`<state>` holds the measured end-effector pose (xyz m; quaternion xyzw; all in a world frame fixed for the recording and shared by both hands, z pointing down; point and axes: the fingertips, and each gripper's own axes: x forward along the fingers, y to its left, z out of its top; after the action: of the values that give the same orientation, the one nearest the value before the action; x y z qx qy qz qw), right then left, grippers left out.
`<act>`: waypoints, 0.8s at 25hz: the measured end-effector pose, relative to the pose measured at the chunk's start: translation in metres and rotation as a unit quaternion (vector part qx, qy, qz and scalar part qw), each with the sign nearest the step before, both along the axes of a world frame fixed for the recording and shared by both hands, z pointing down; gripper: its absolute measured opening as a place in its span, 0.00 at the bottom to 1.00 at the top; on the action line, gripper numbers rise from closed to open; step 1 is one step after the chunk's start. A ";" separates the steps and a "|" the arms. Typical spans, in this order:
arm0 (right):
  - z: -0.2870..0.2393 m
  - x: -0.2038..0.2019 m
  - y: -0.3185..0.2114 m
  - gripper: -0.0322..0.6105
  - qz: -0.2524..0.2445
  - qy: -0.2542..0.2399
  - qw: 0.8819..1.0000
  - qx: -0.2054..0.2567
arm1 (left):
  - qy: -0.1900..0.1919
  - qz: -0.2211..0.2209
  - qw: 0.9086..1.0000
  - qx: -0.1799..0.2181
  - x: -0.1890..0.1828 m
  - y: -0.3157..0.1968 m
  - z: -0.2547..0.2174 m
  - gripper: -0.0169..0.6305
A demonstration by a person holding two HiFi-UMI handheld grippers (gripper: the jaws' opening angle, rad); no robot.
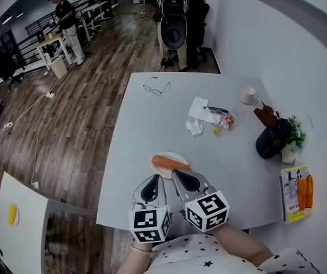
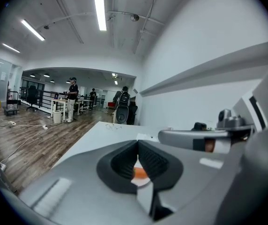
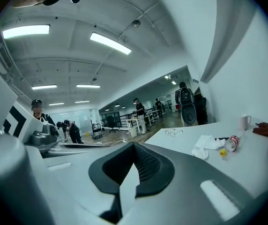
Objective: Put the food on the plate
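Note:
An orange sausage-shaped piece of food [image 1: 170, 163] lies on a small white plate [image 1: 164, 154] near the front of the white table [image 1: 152, 124]. My left gripper [image 1: 154, 178] and right gripper [image 1: 175, 173] hover side by side just in front of the plate, both shut and holding nothing. In the left gripper view the shut left gripper [image 2: 137, 146] points at the plate, and the orange food [image 2: 140, 174] shows just beyond the pads. In the right gripper view the right gripper [image 3: 134, 149] has its jaws together, with nothing in them.
Further back on the table are glasses [image 1: 156, 87], a crumpled tissue [image 1: 200, 110], a crushed can [image 1: 227, 120], a white cup [image 1: 248, 95], a black bag [image 1: 273, 138] with greenery [image 1: 295, 135], and a packet of carrots [image 1: 298, 193] at the right edge. A chair [image 1: 174, 30] stands behind the table.

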<state>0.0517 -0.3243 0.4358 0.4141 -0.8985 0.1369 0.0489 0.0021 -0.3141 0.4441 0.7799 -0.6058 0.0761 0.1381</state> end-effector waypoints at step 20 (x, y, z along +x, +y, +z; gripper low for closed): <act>-0.003 0.002 0.004 0.05 -0.003 0.002 1.000 0.002 | 0.010 -0.010 1.000 0.009 -0.005 -0.001 -0.006 0.04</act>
<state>0.0536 -0.3204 0.4332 0.4117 -0.9000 0.1339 0.0505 -0.0027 -0.3153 0.4379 0.7756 -0.6129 0.0617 0.1378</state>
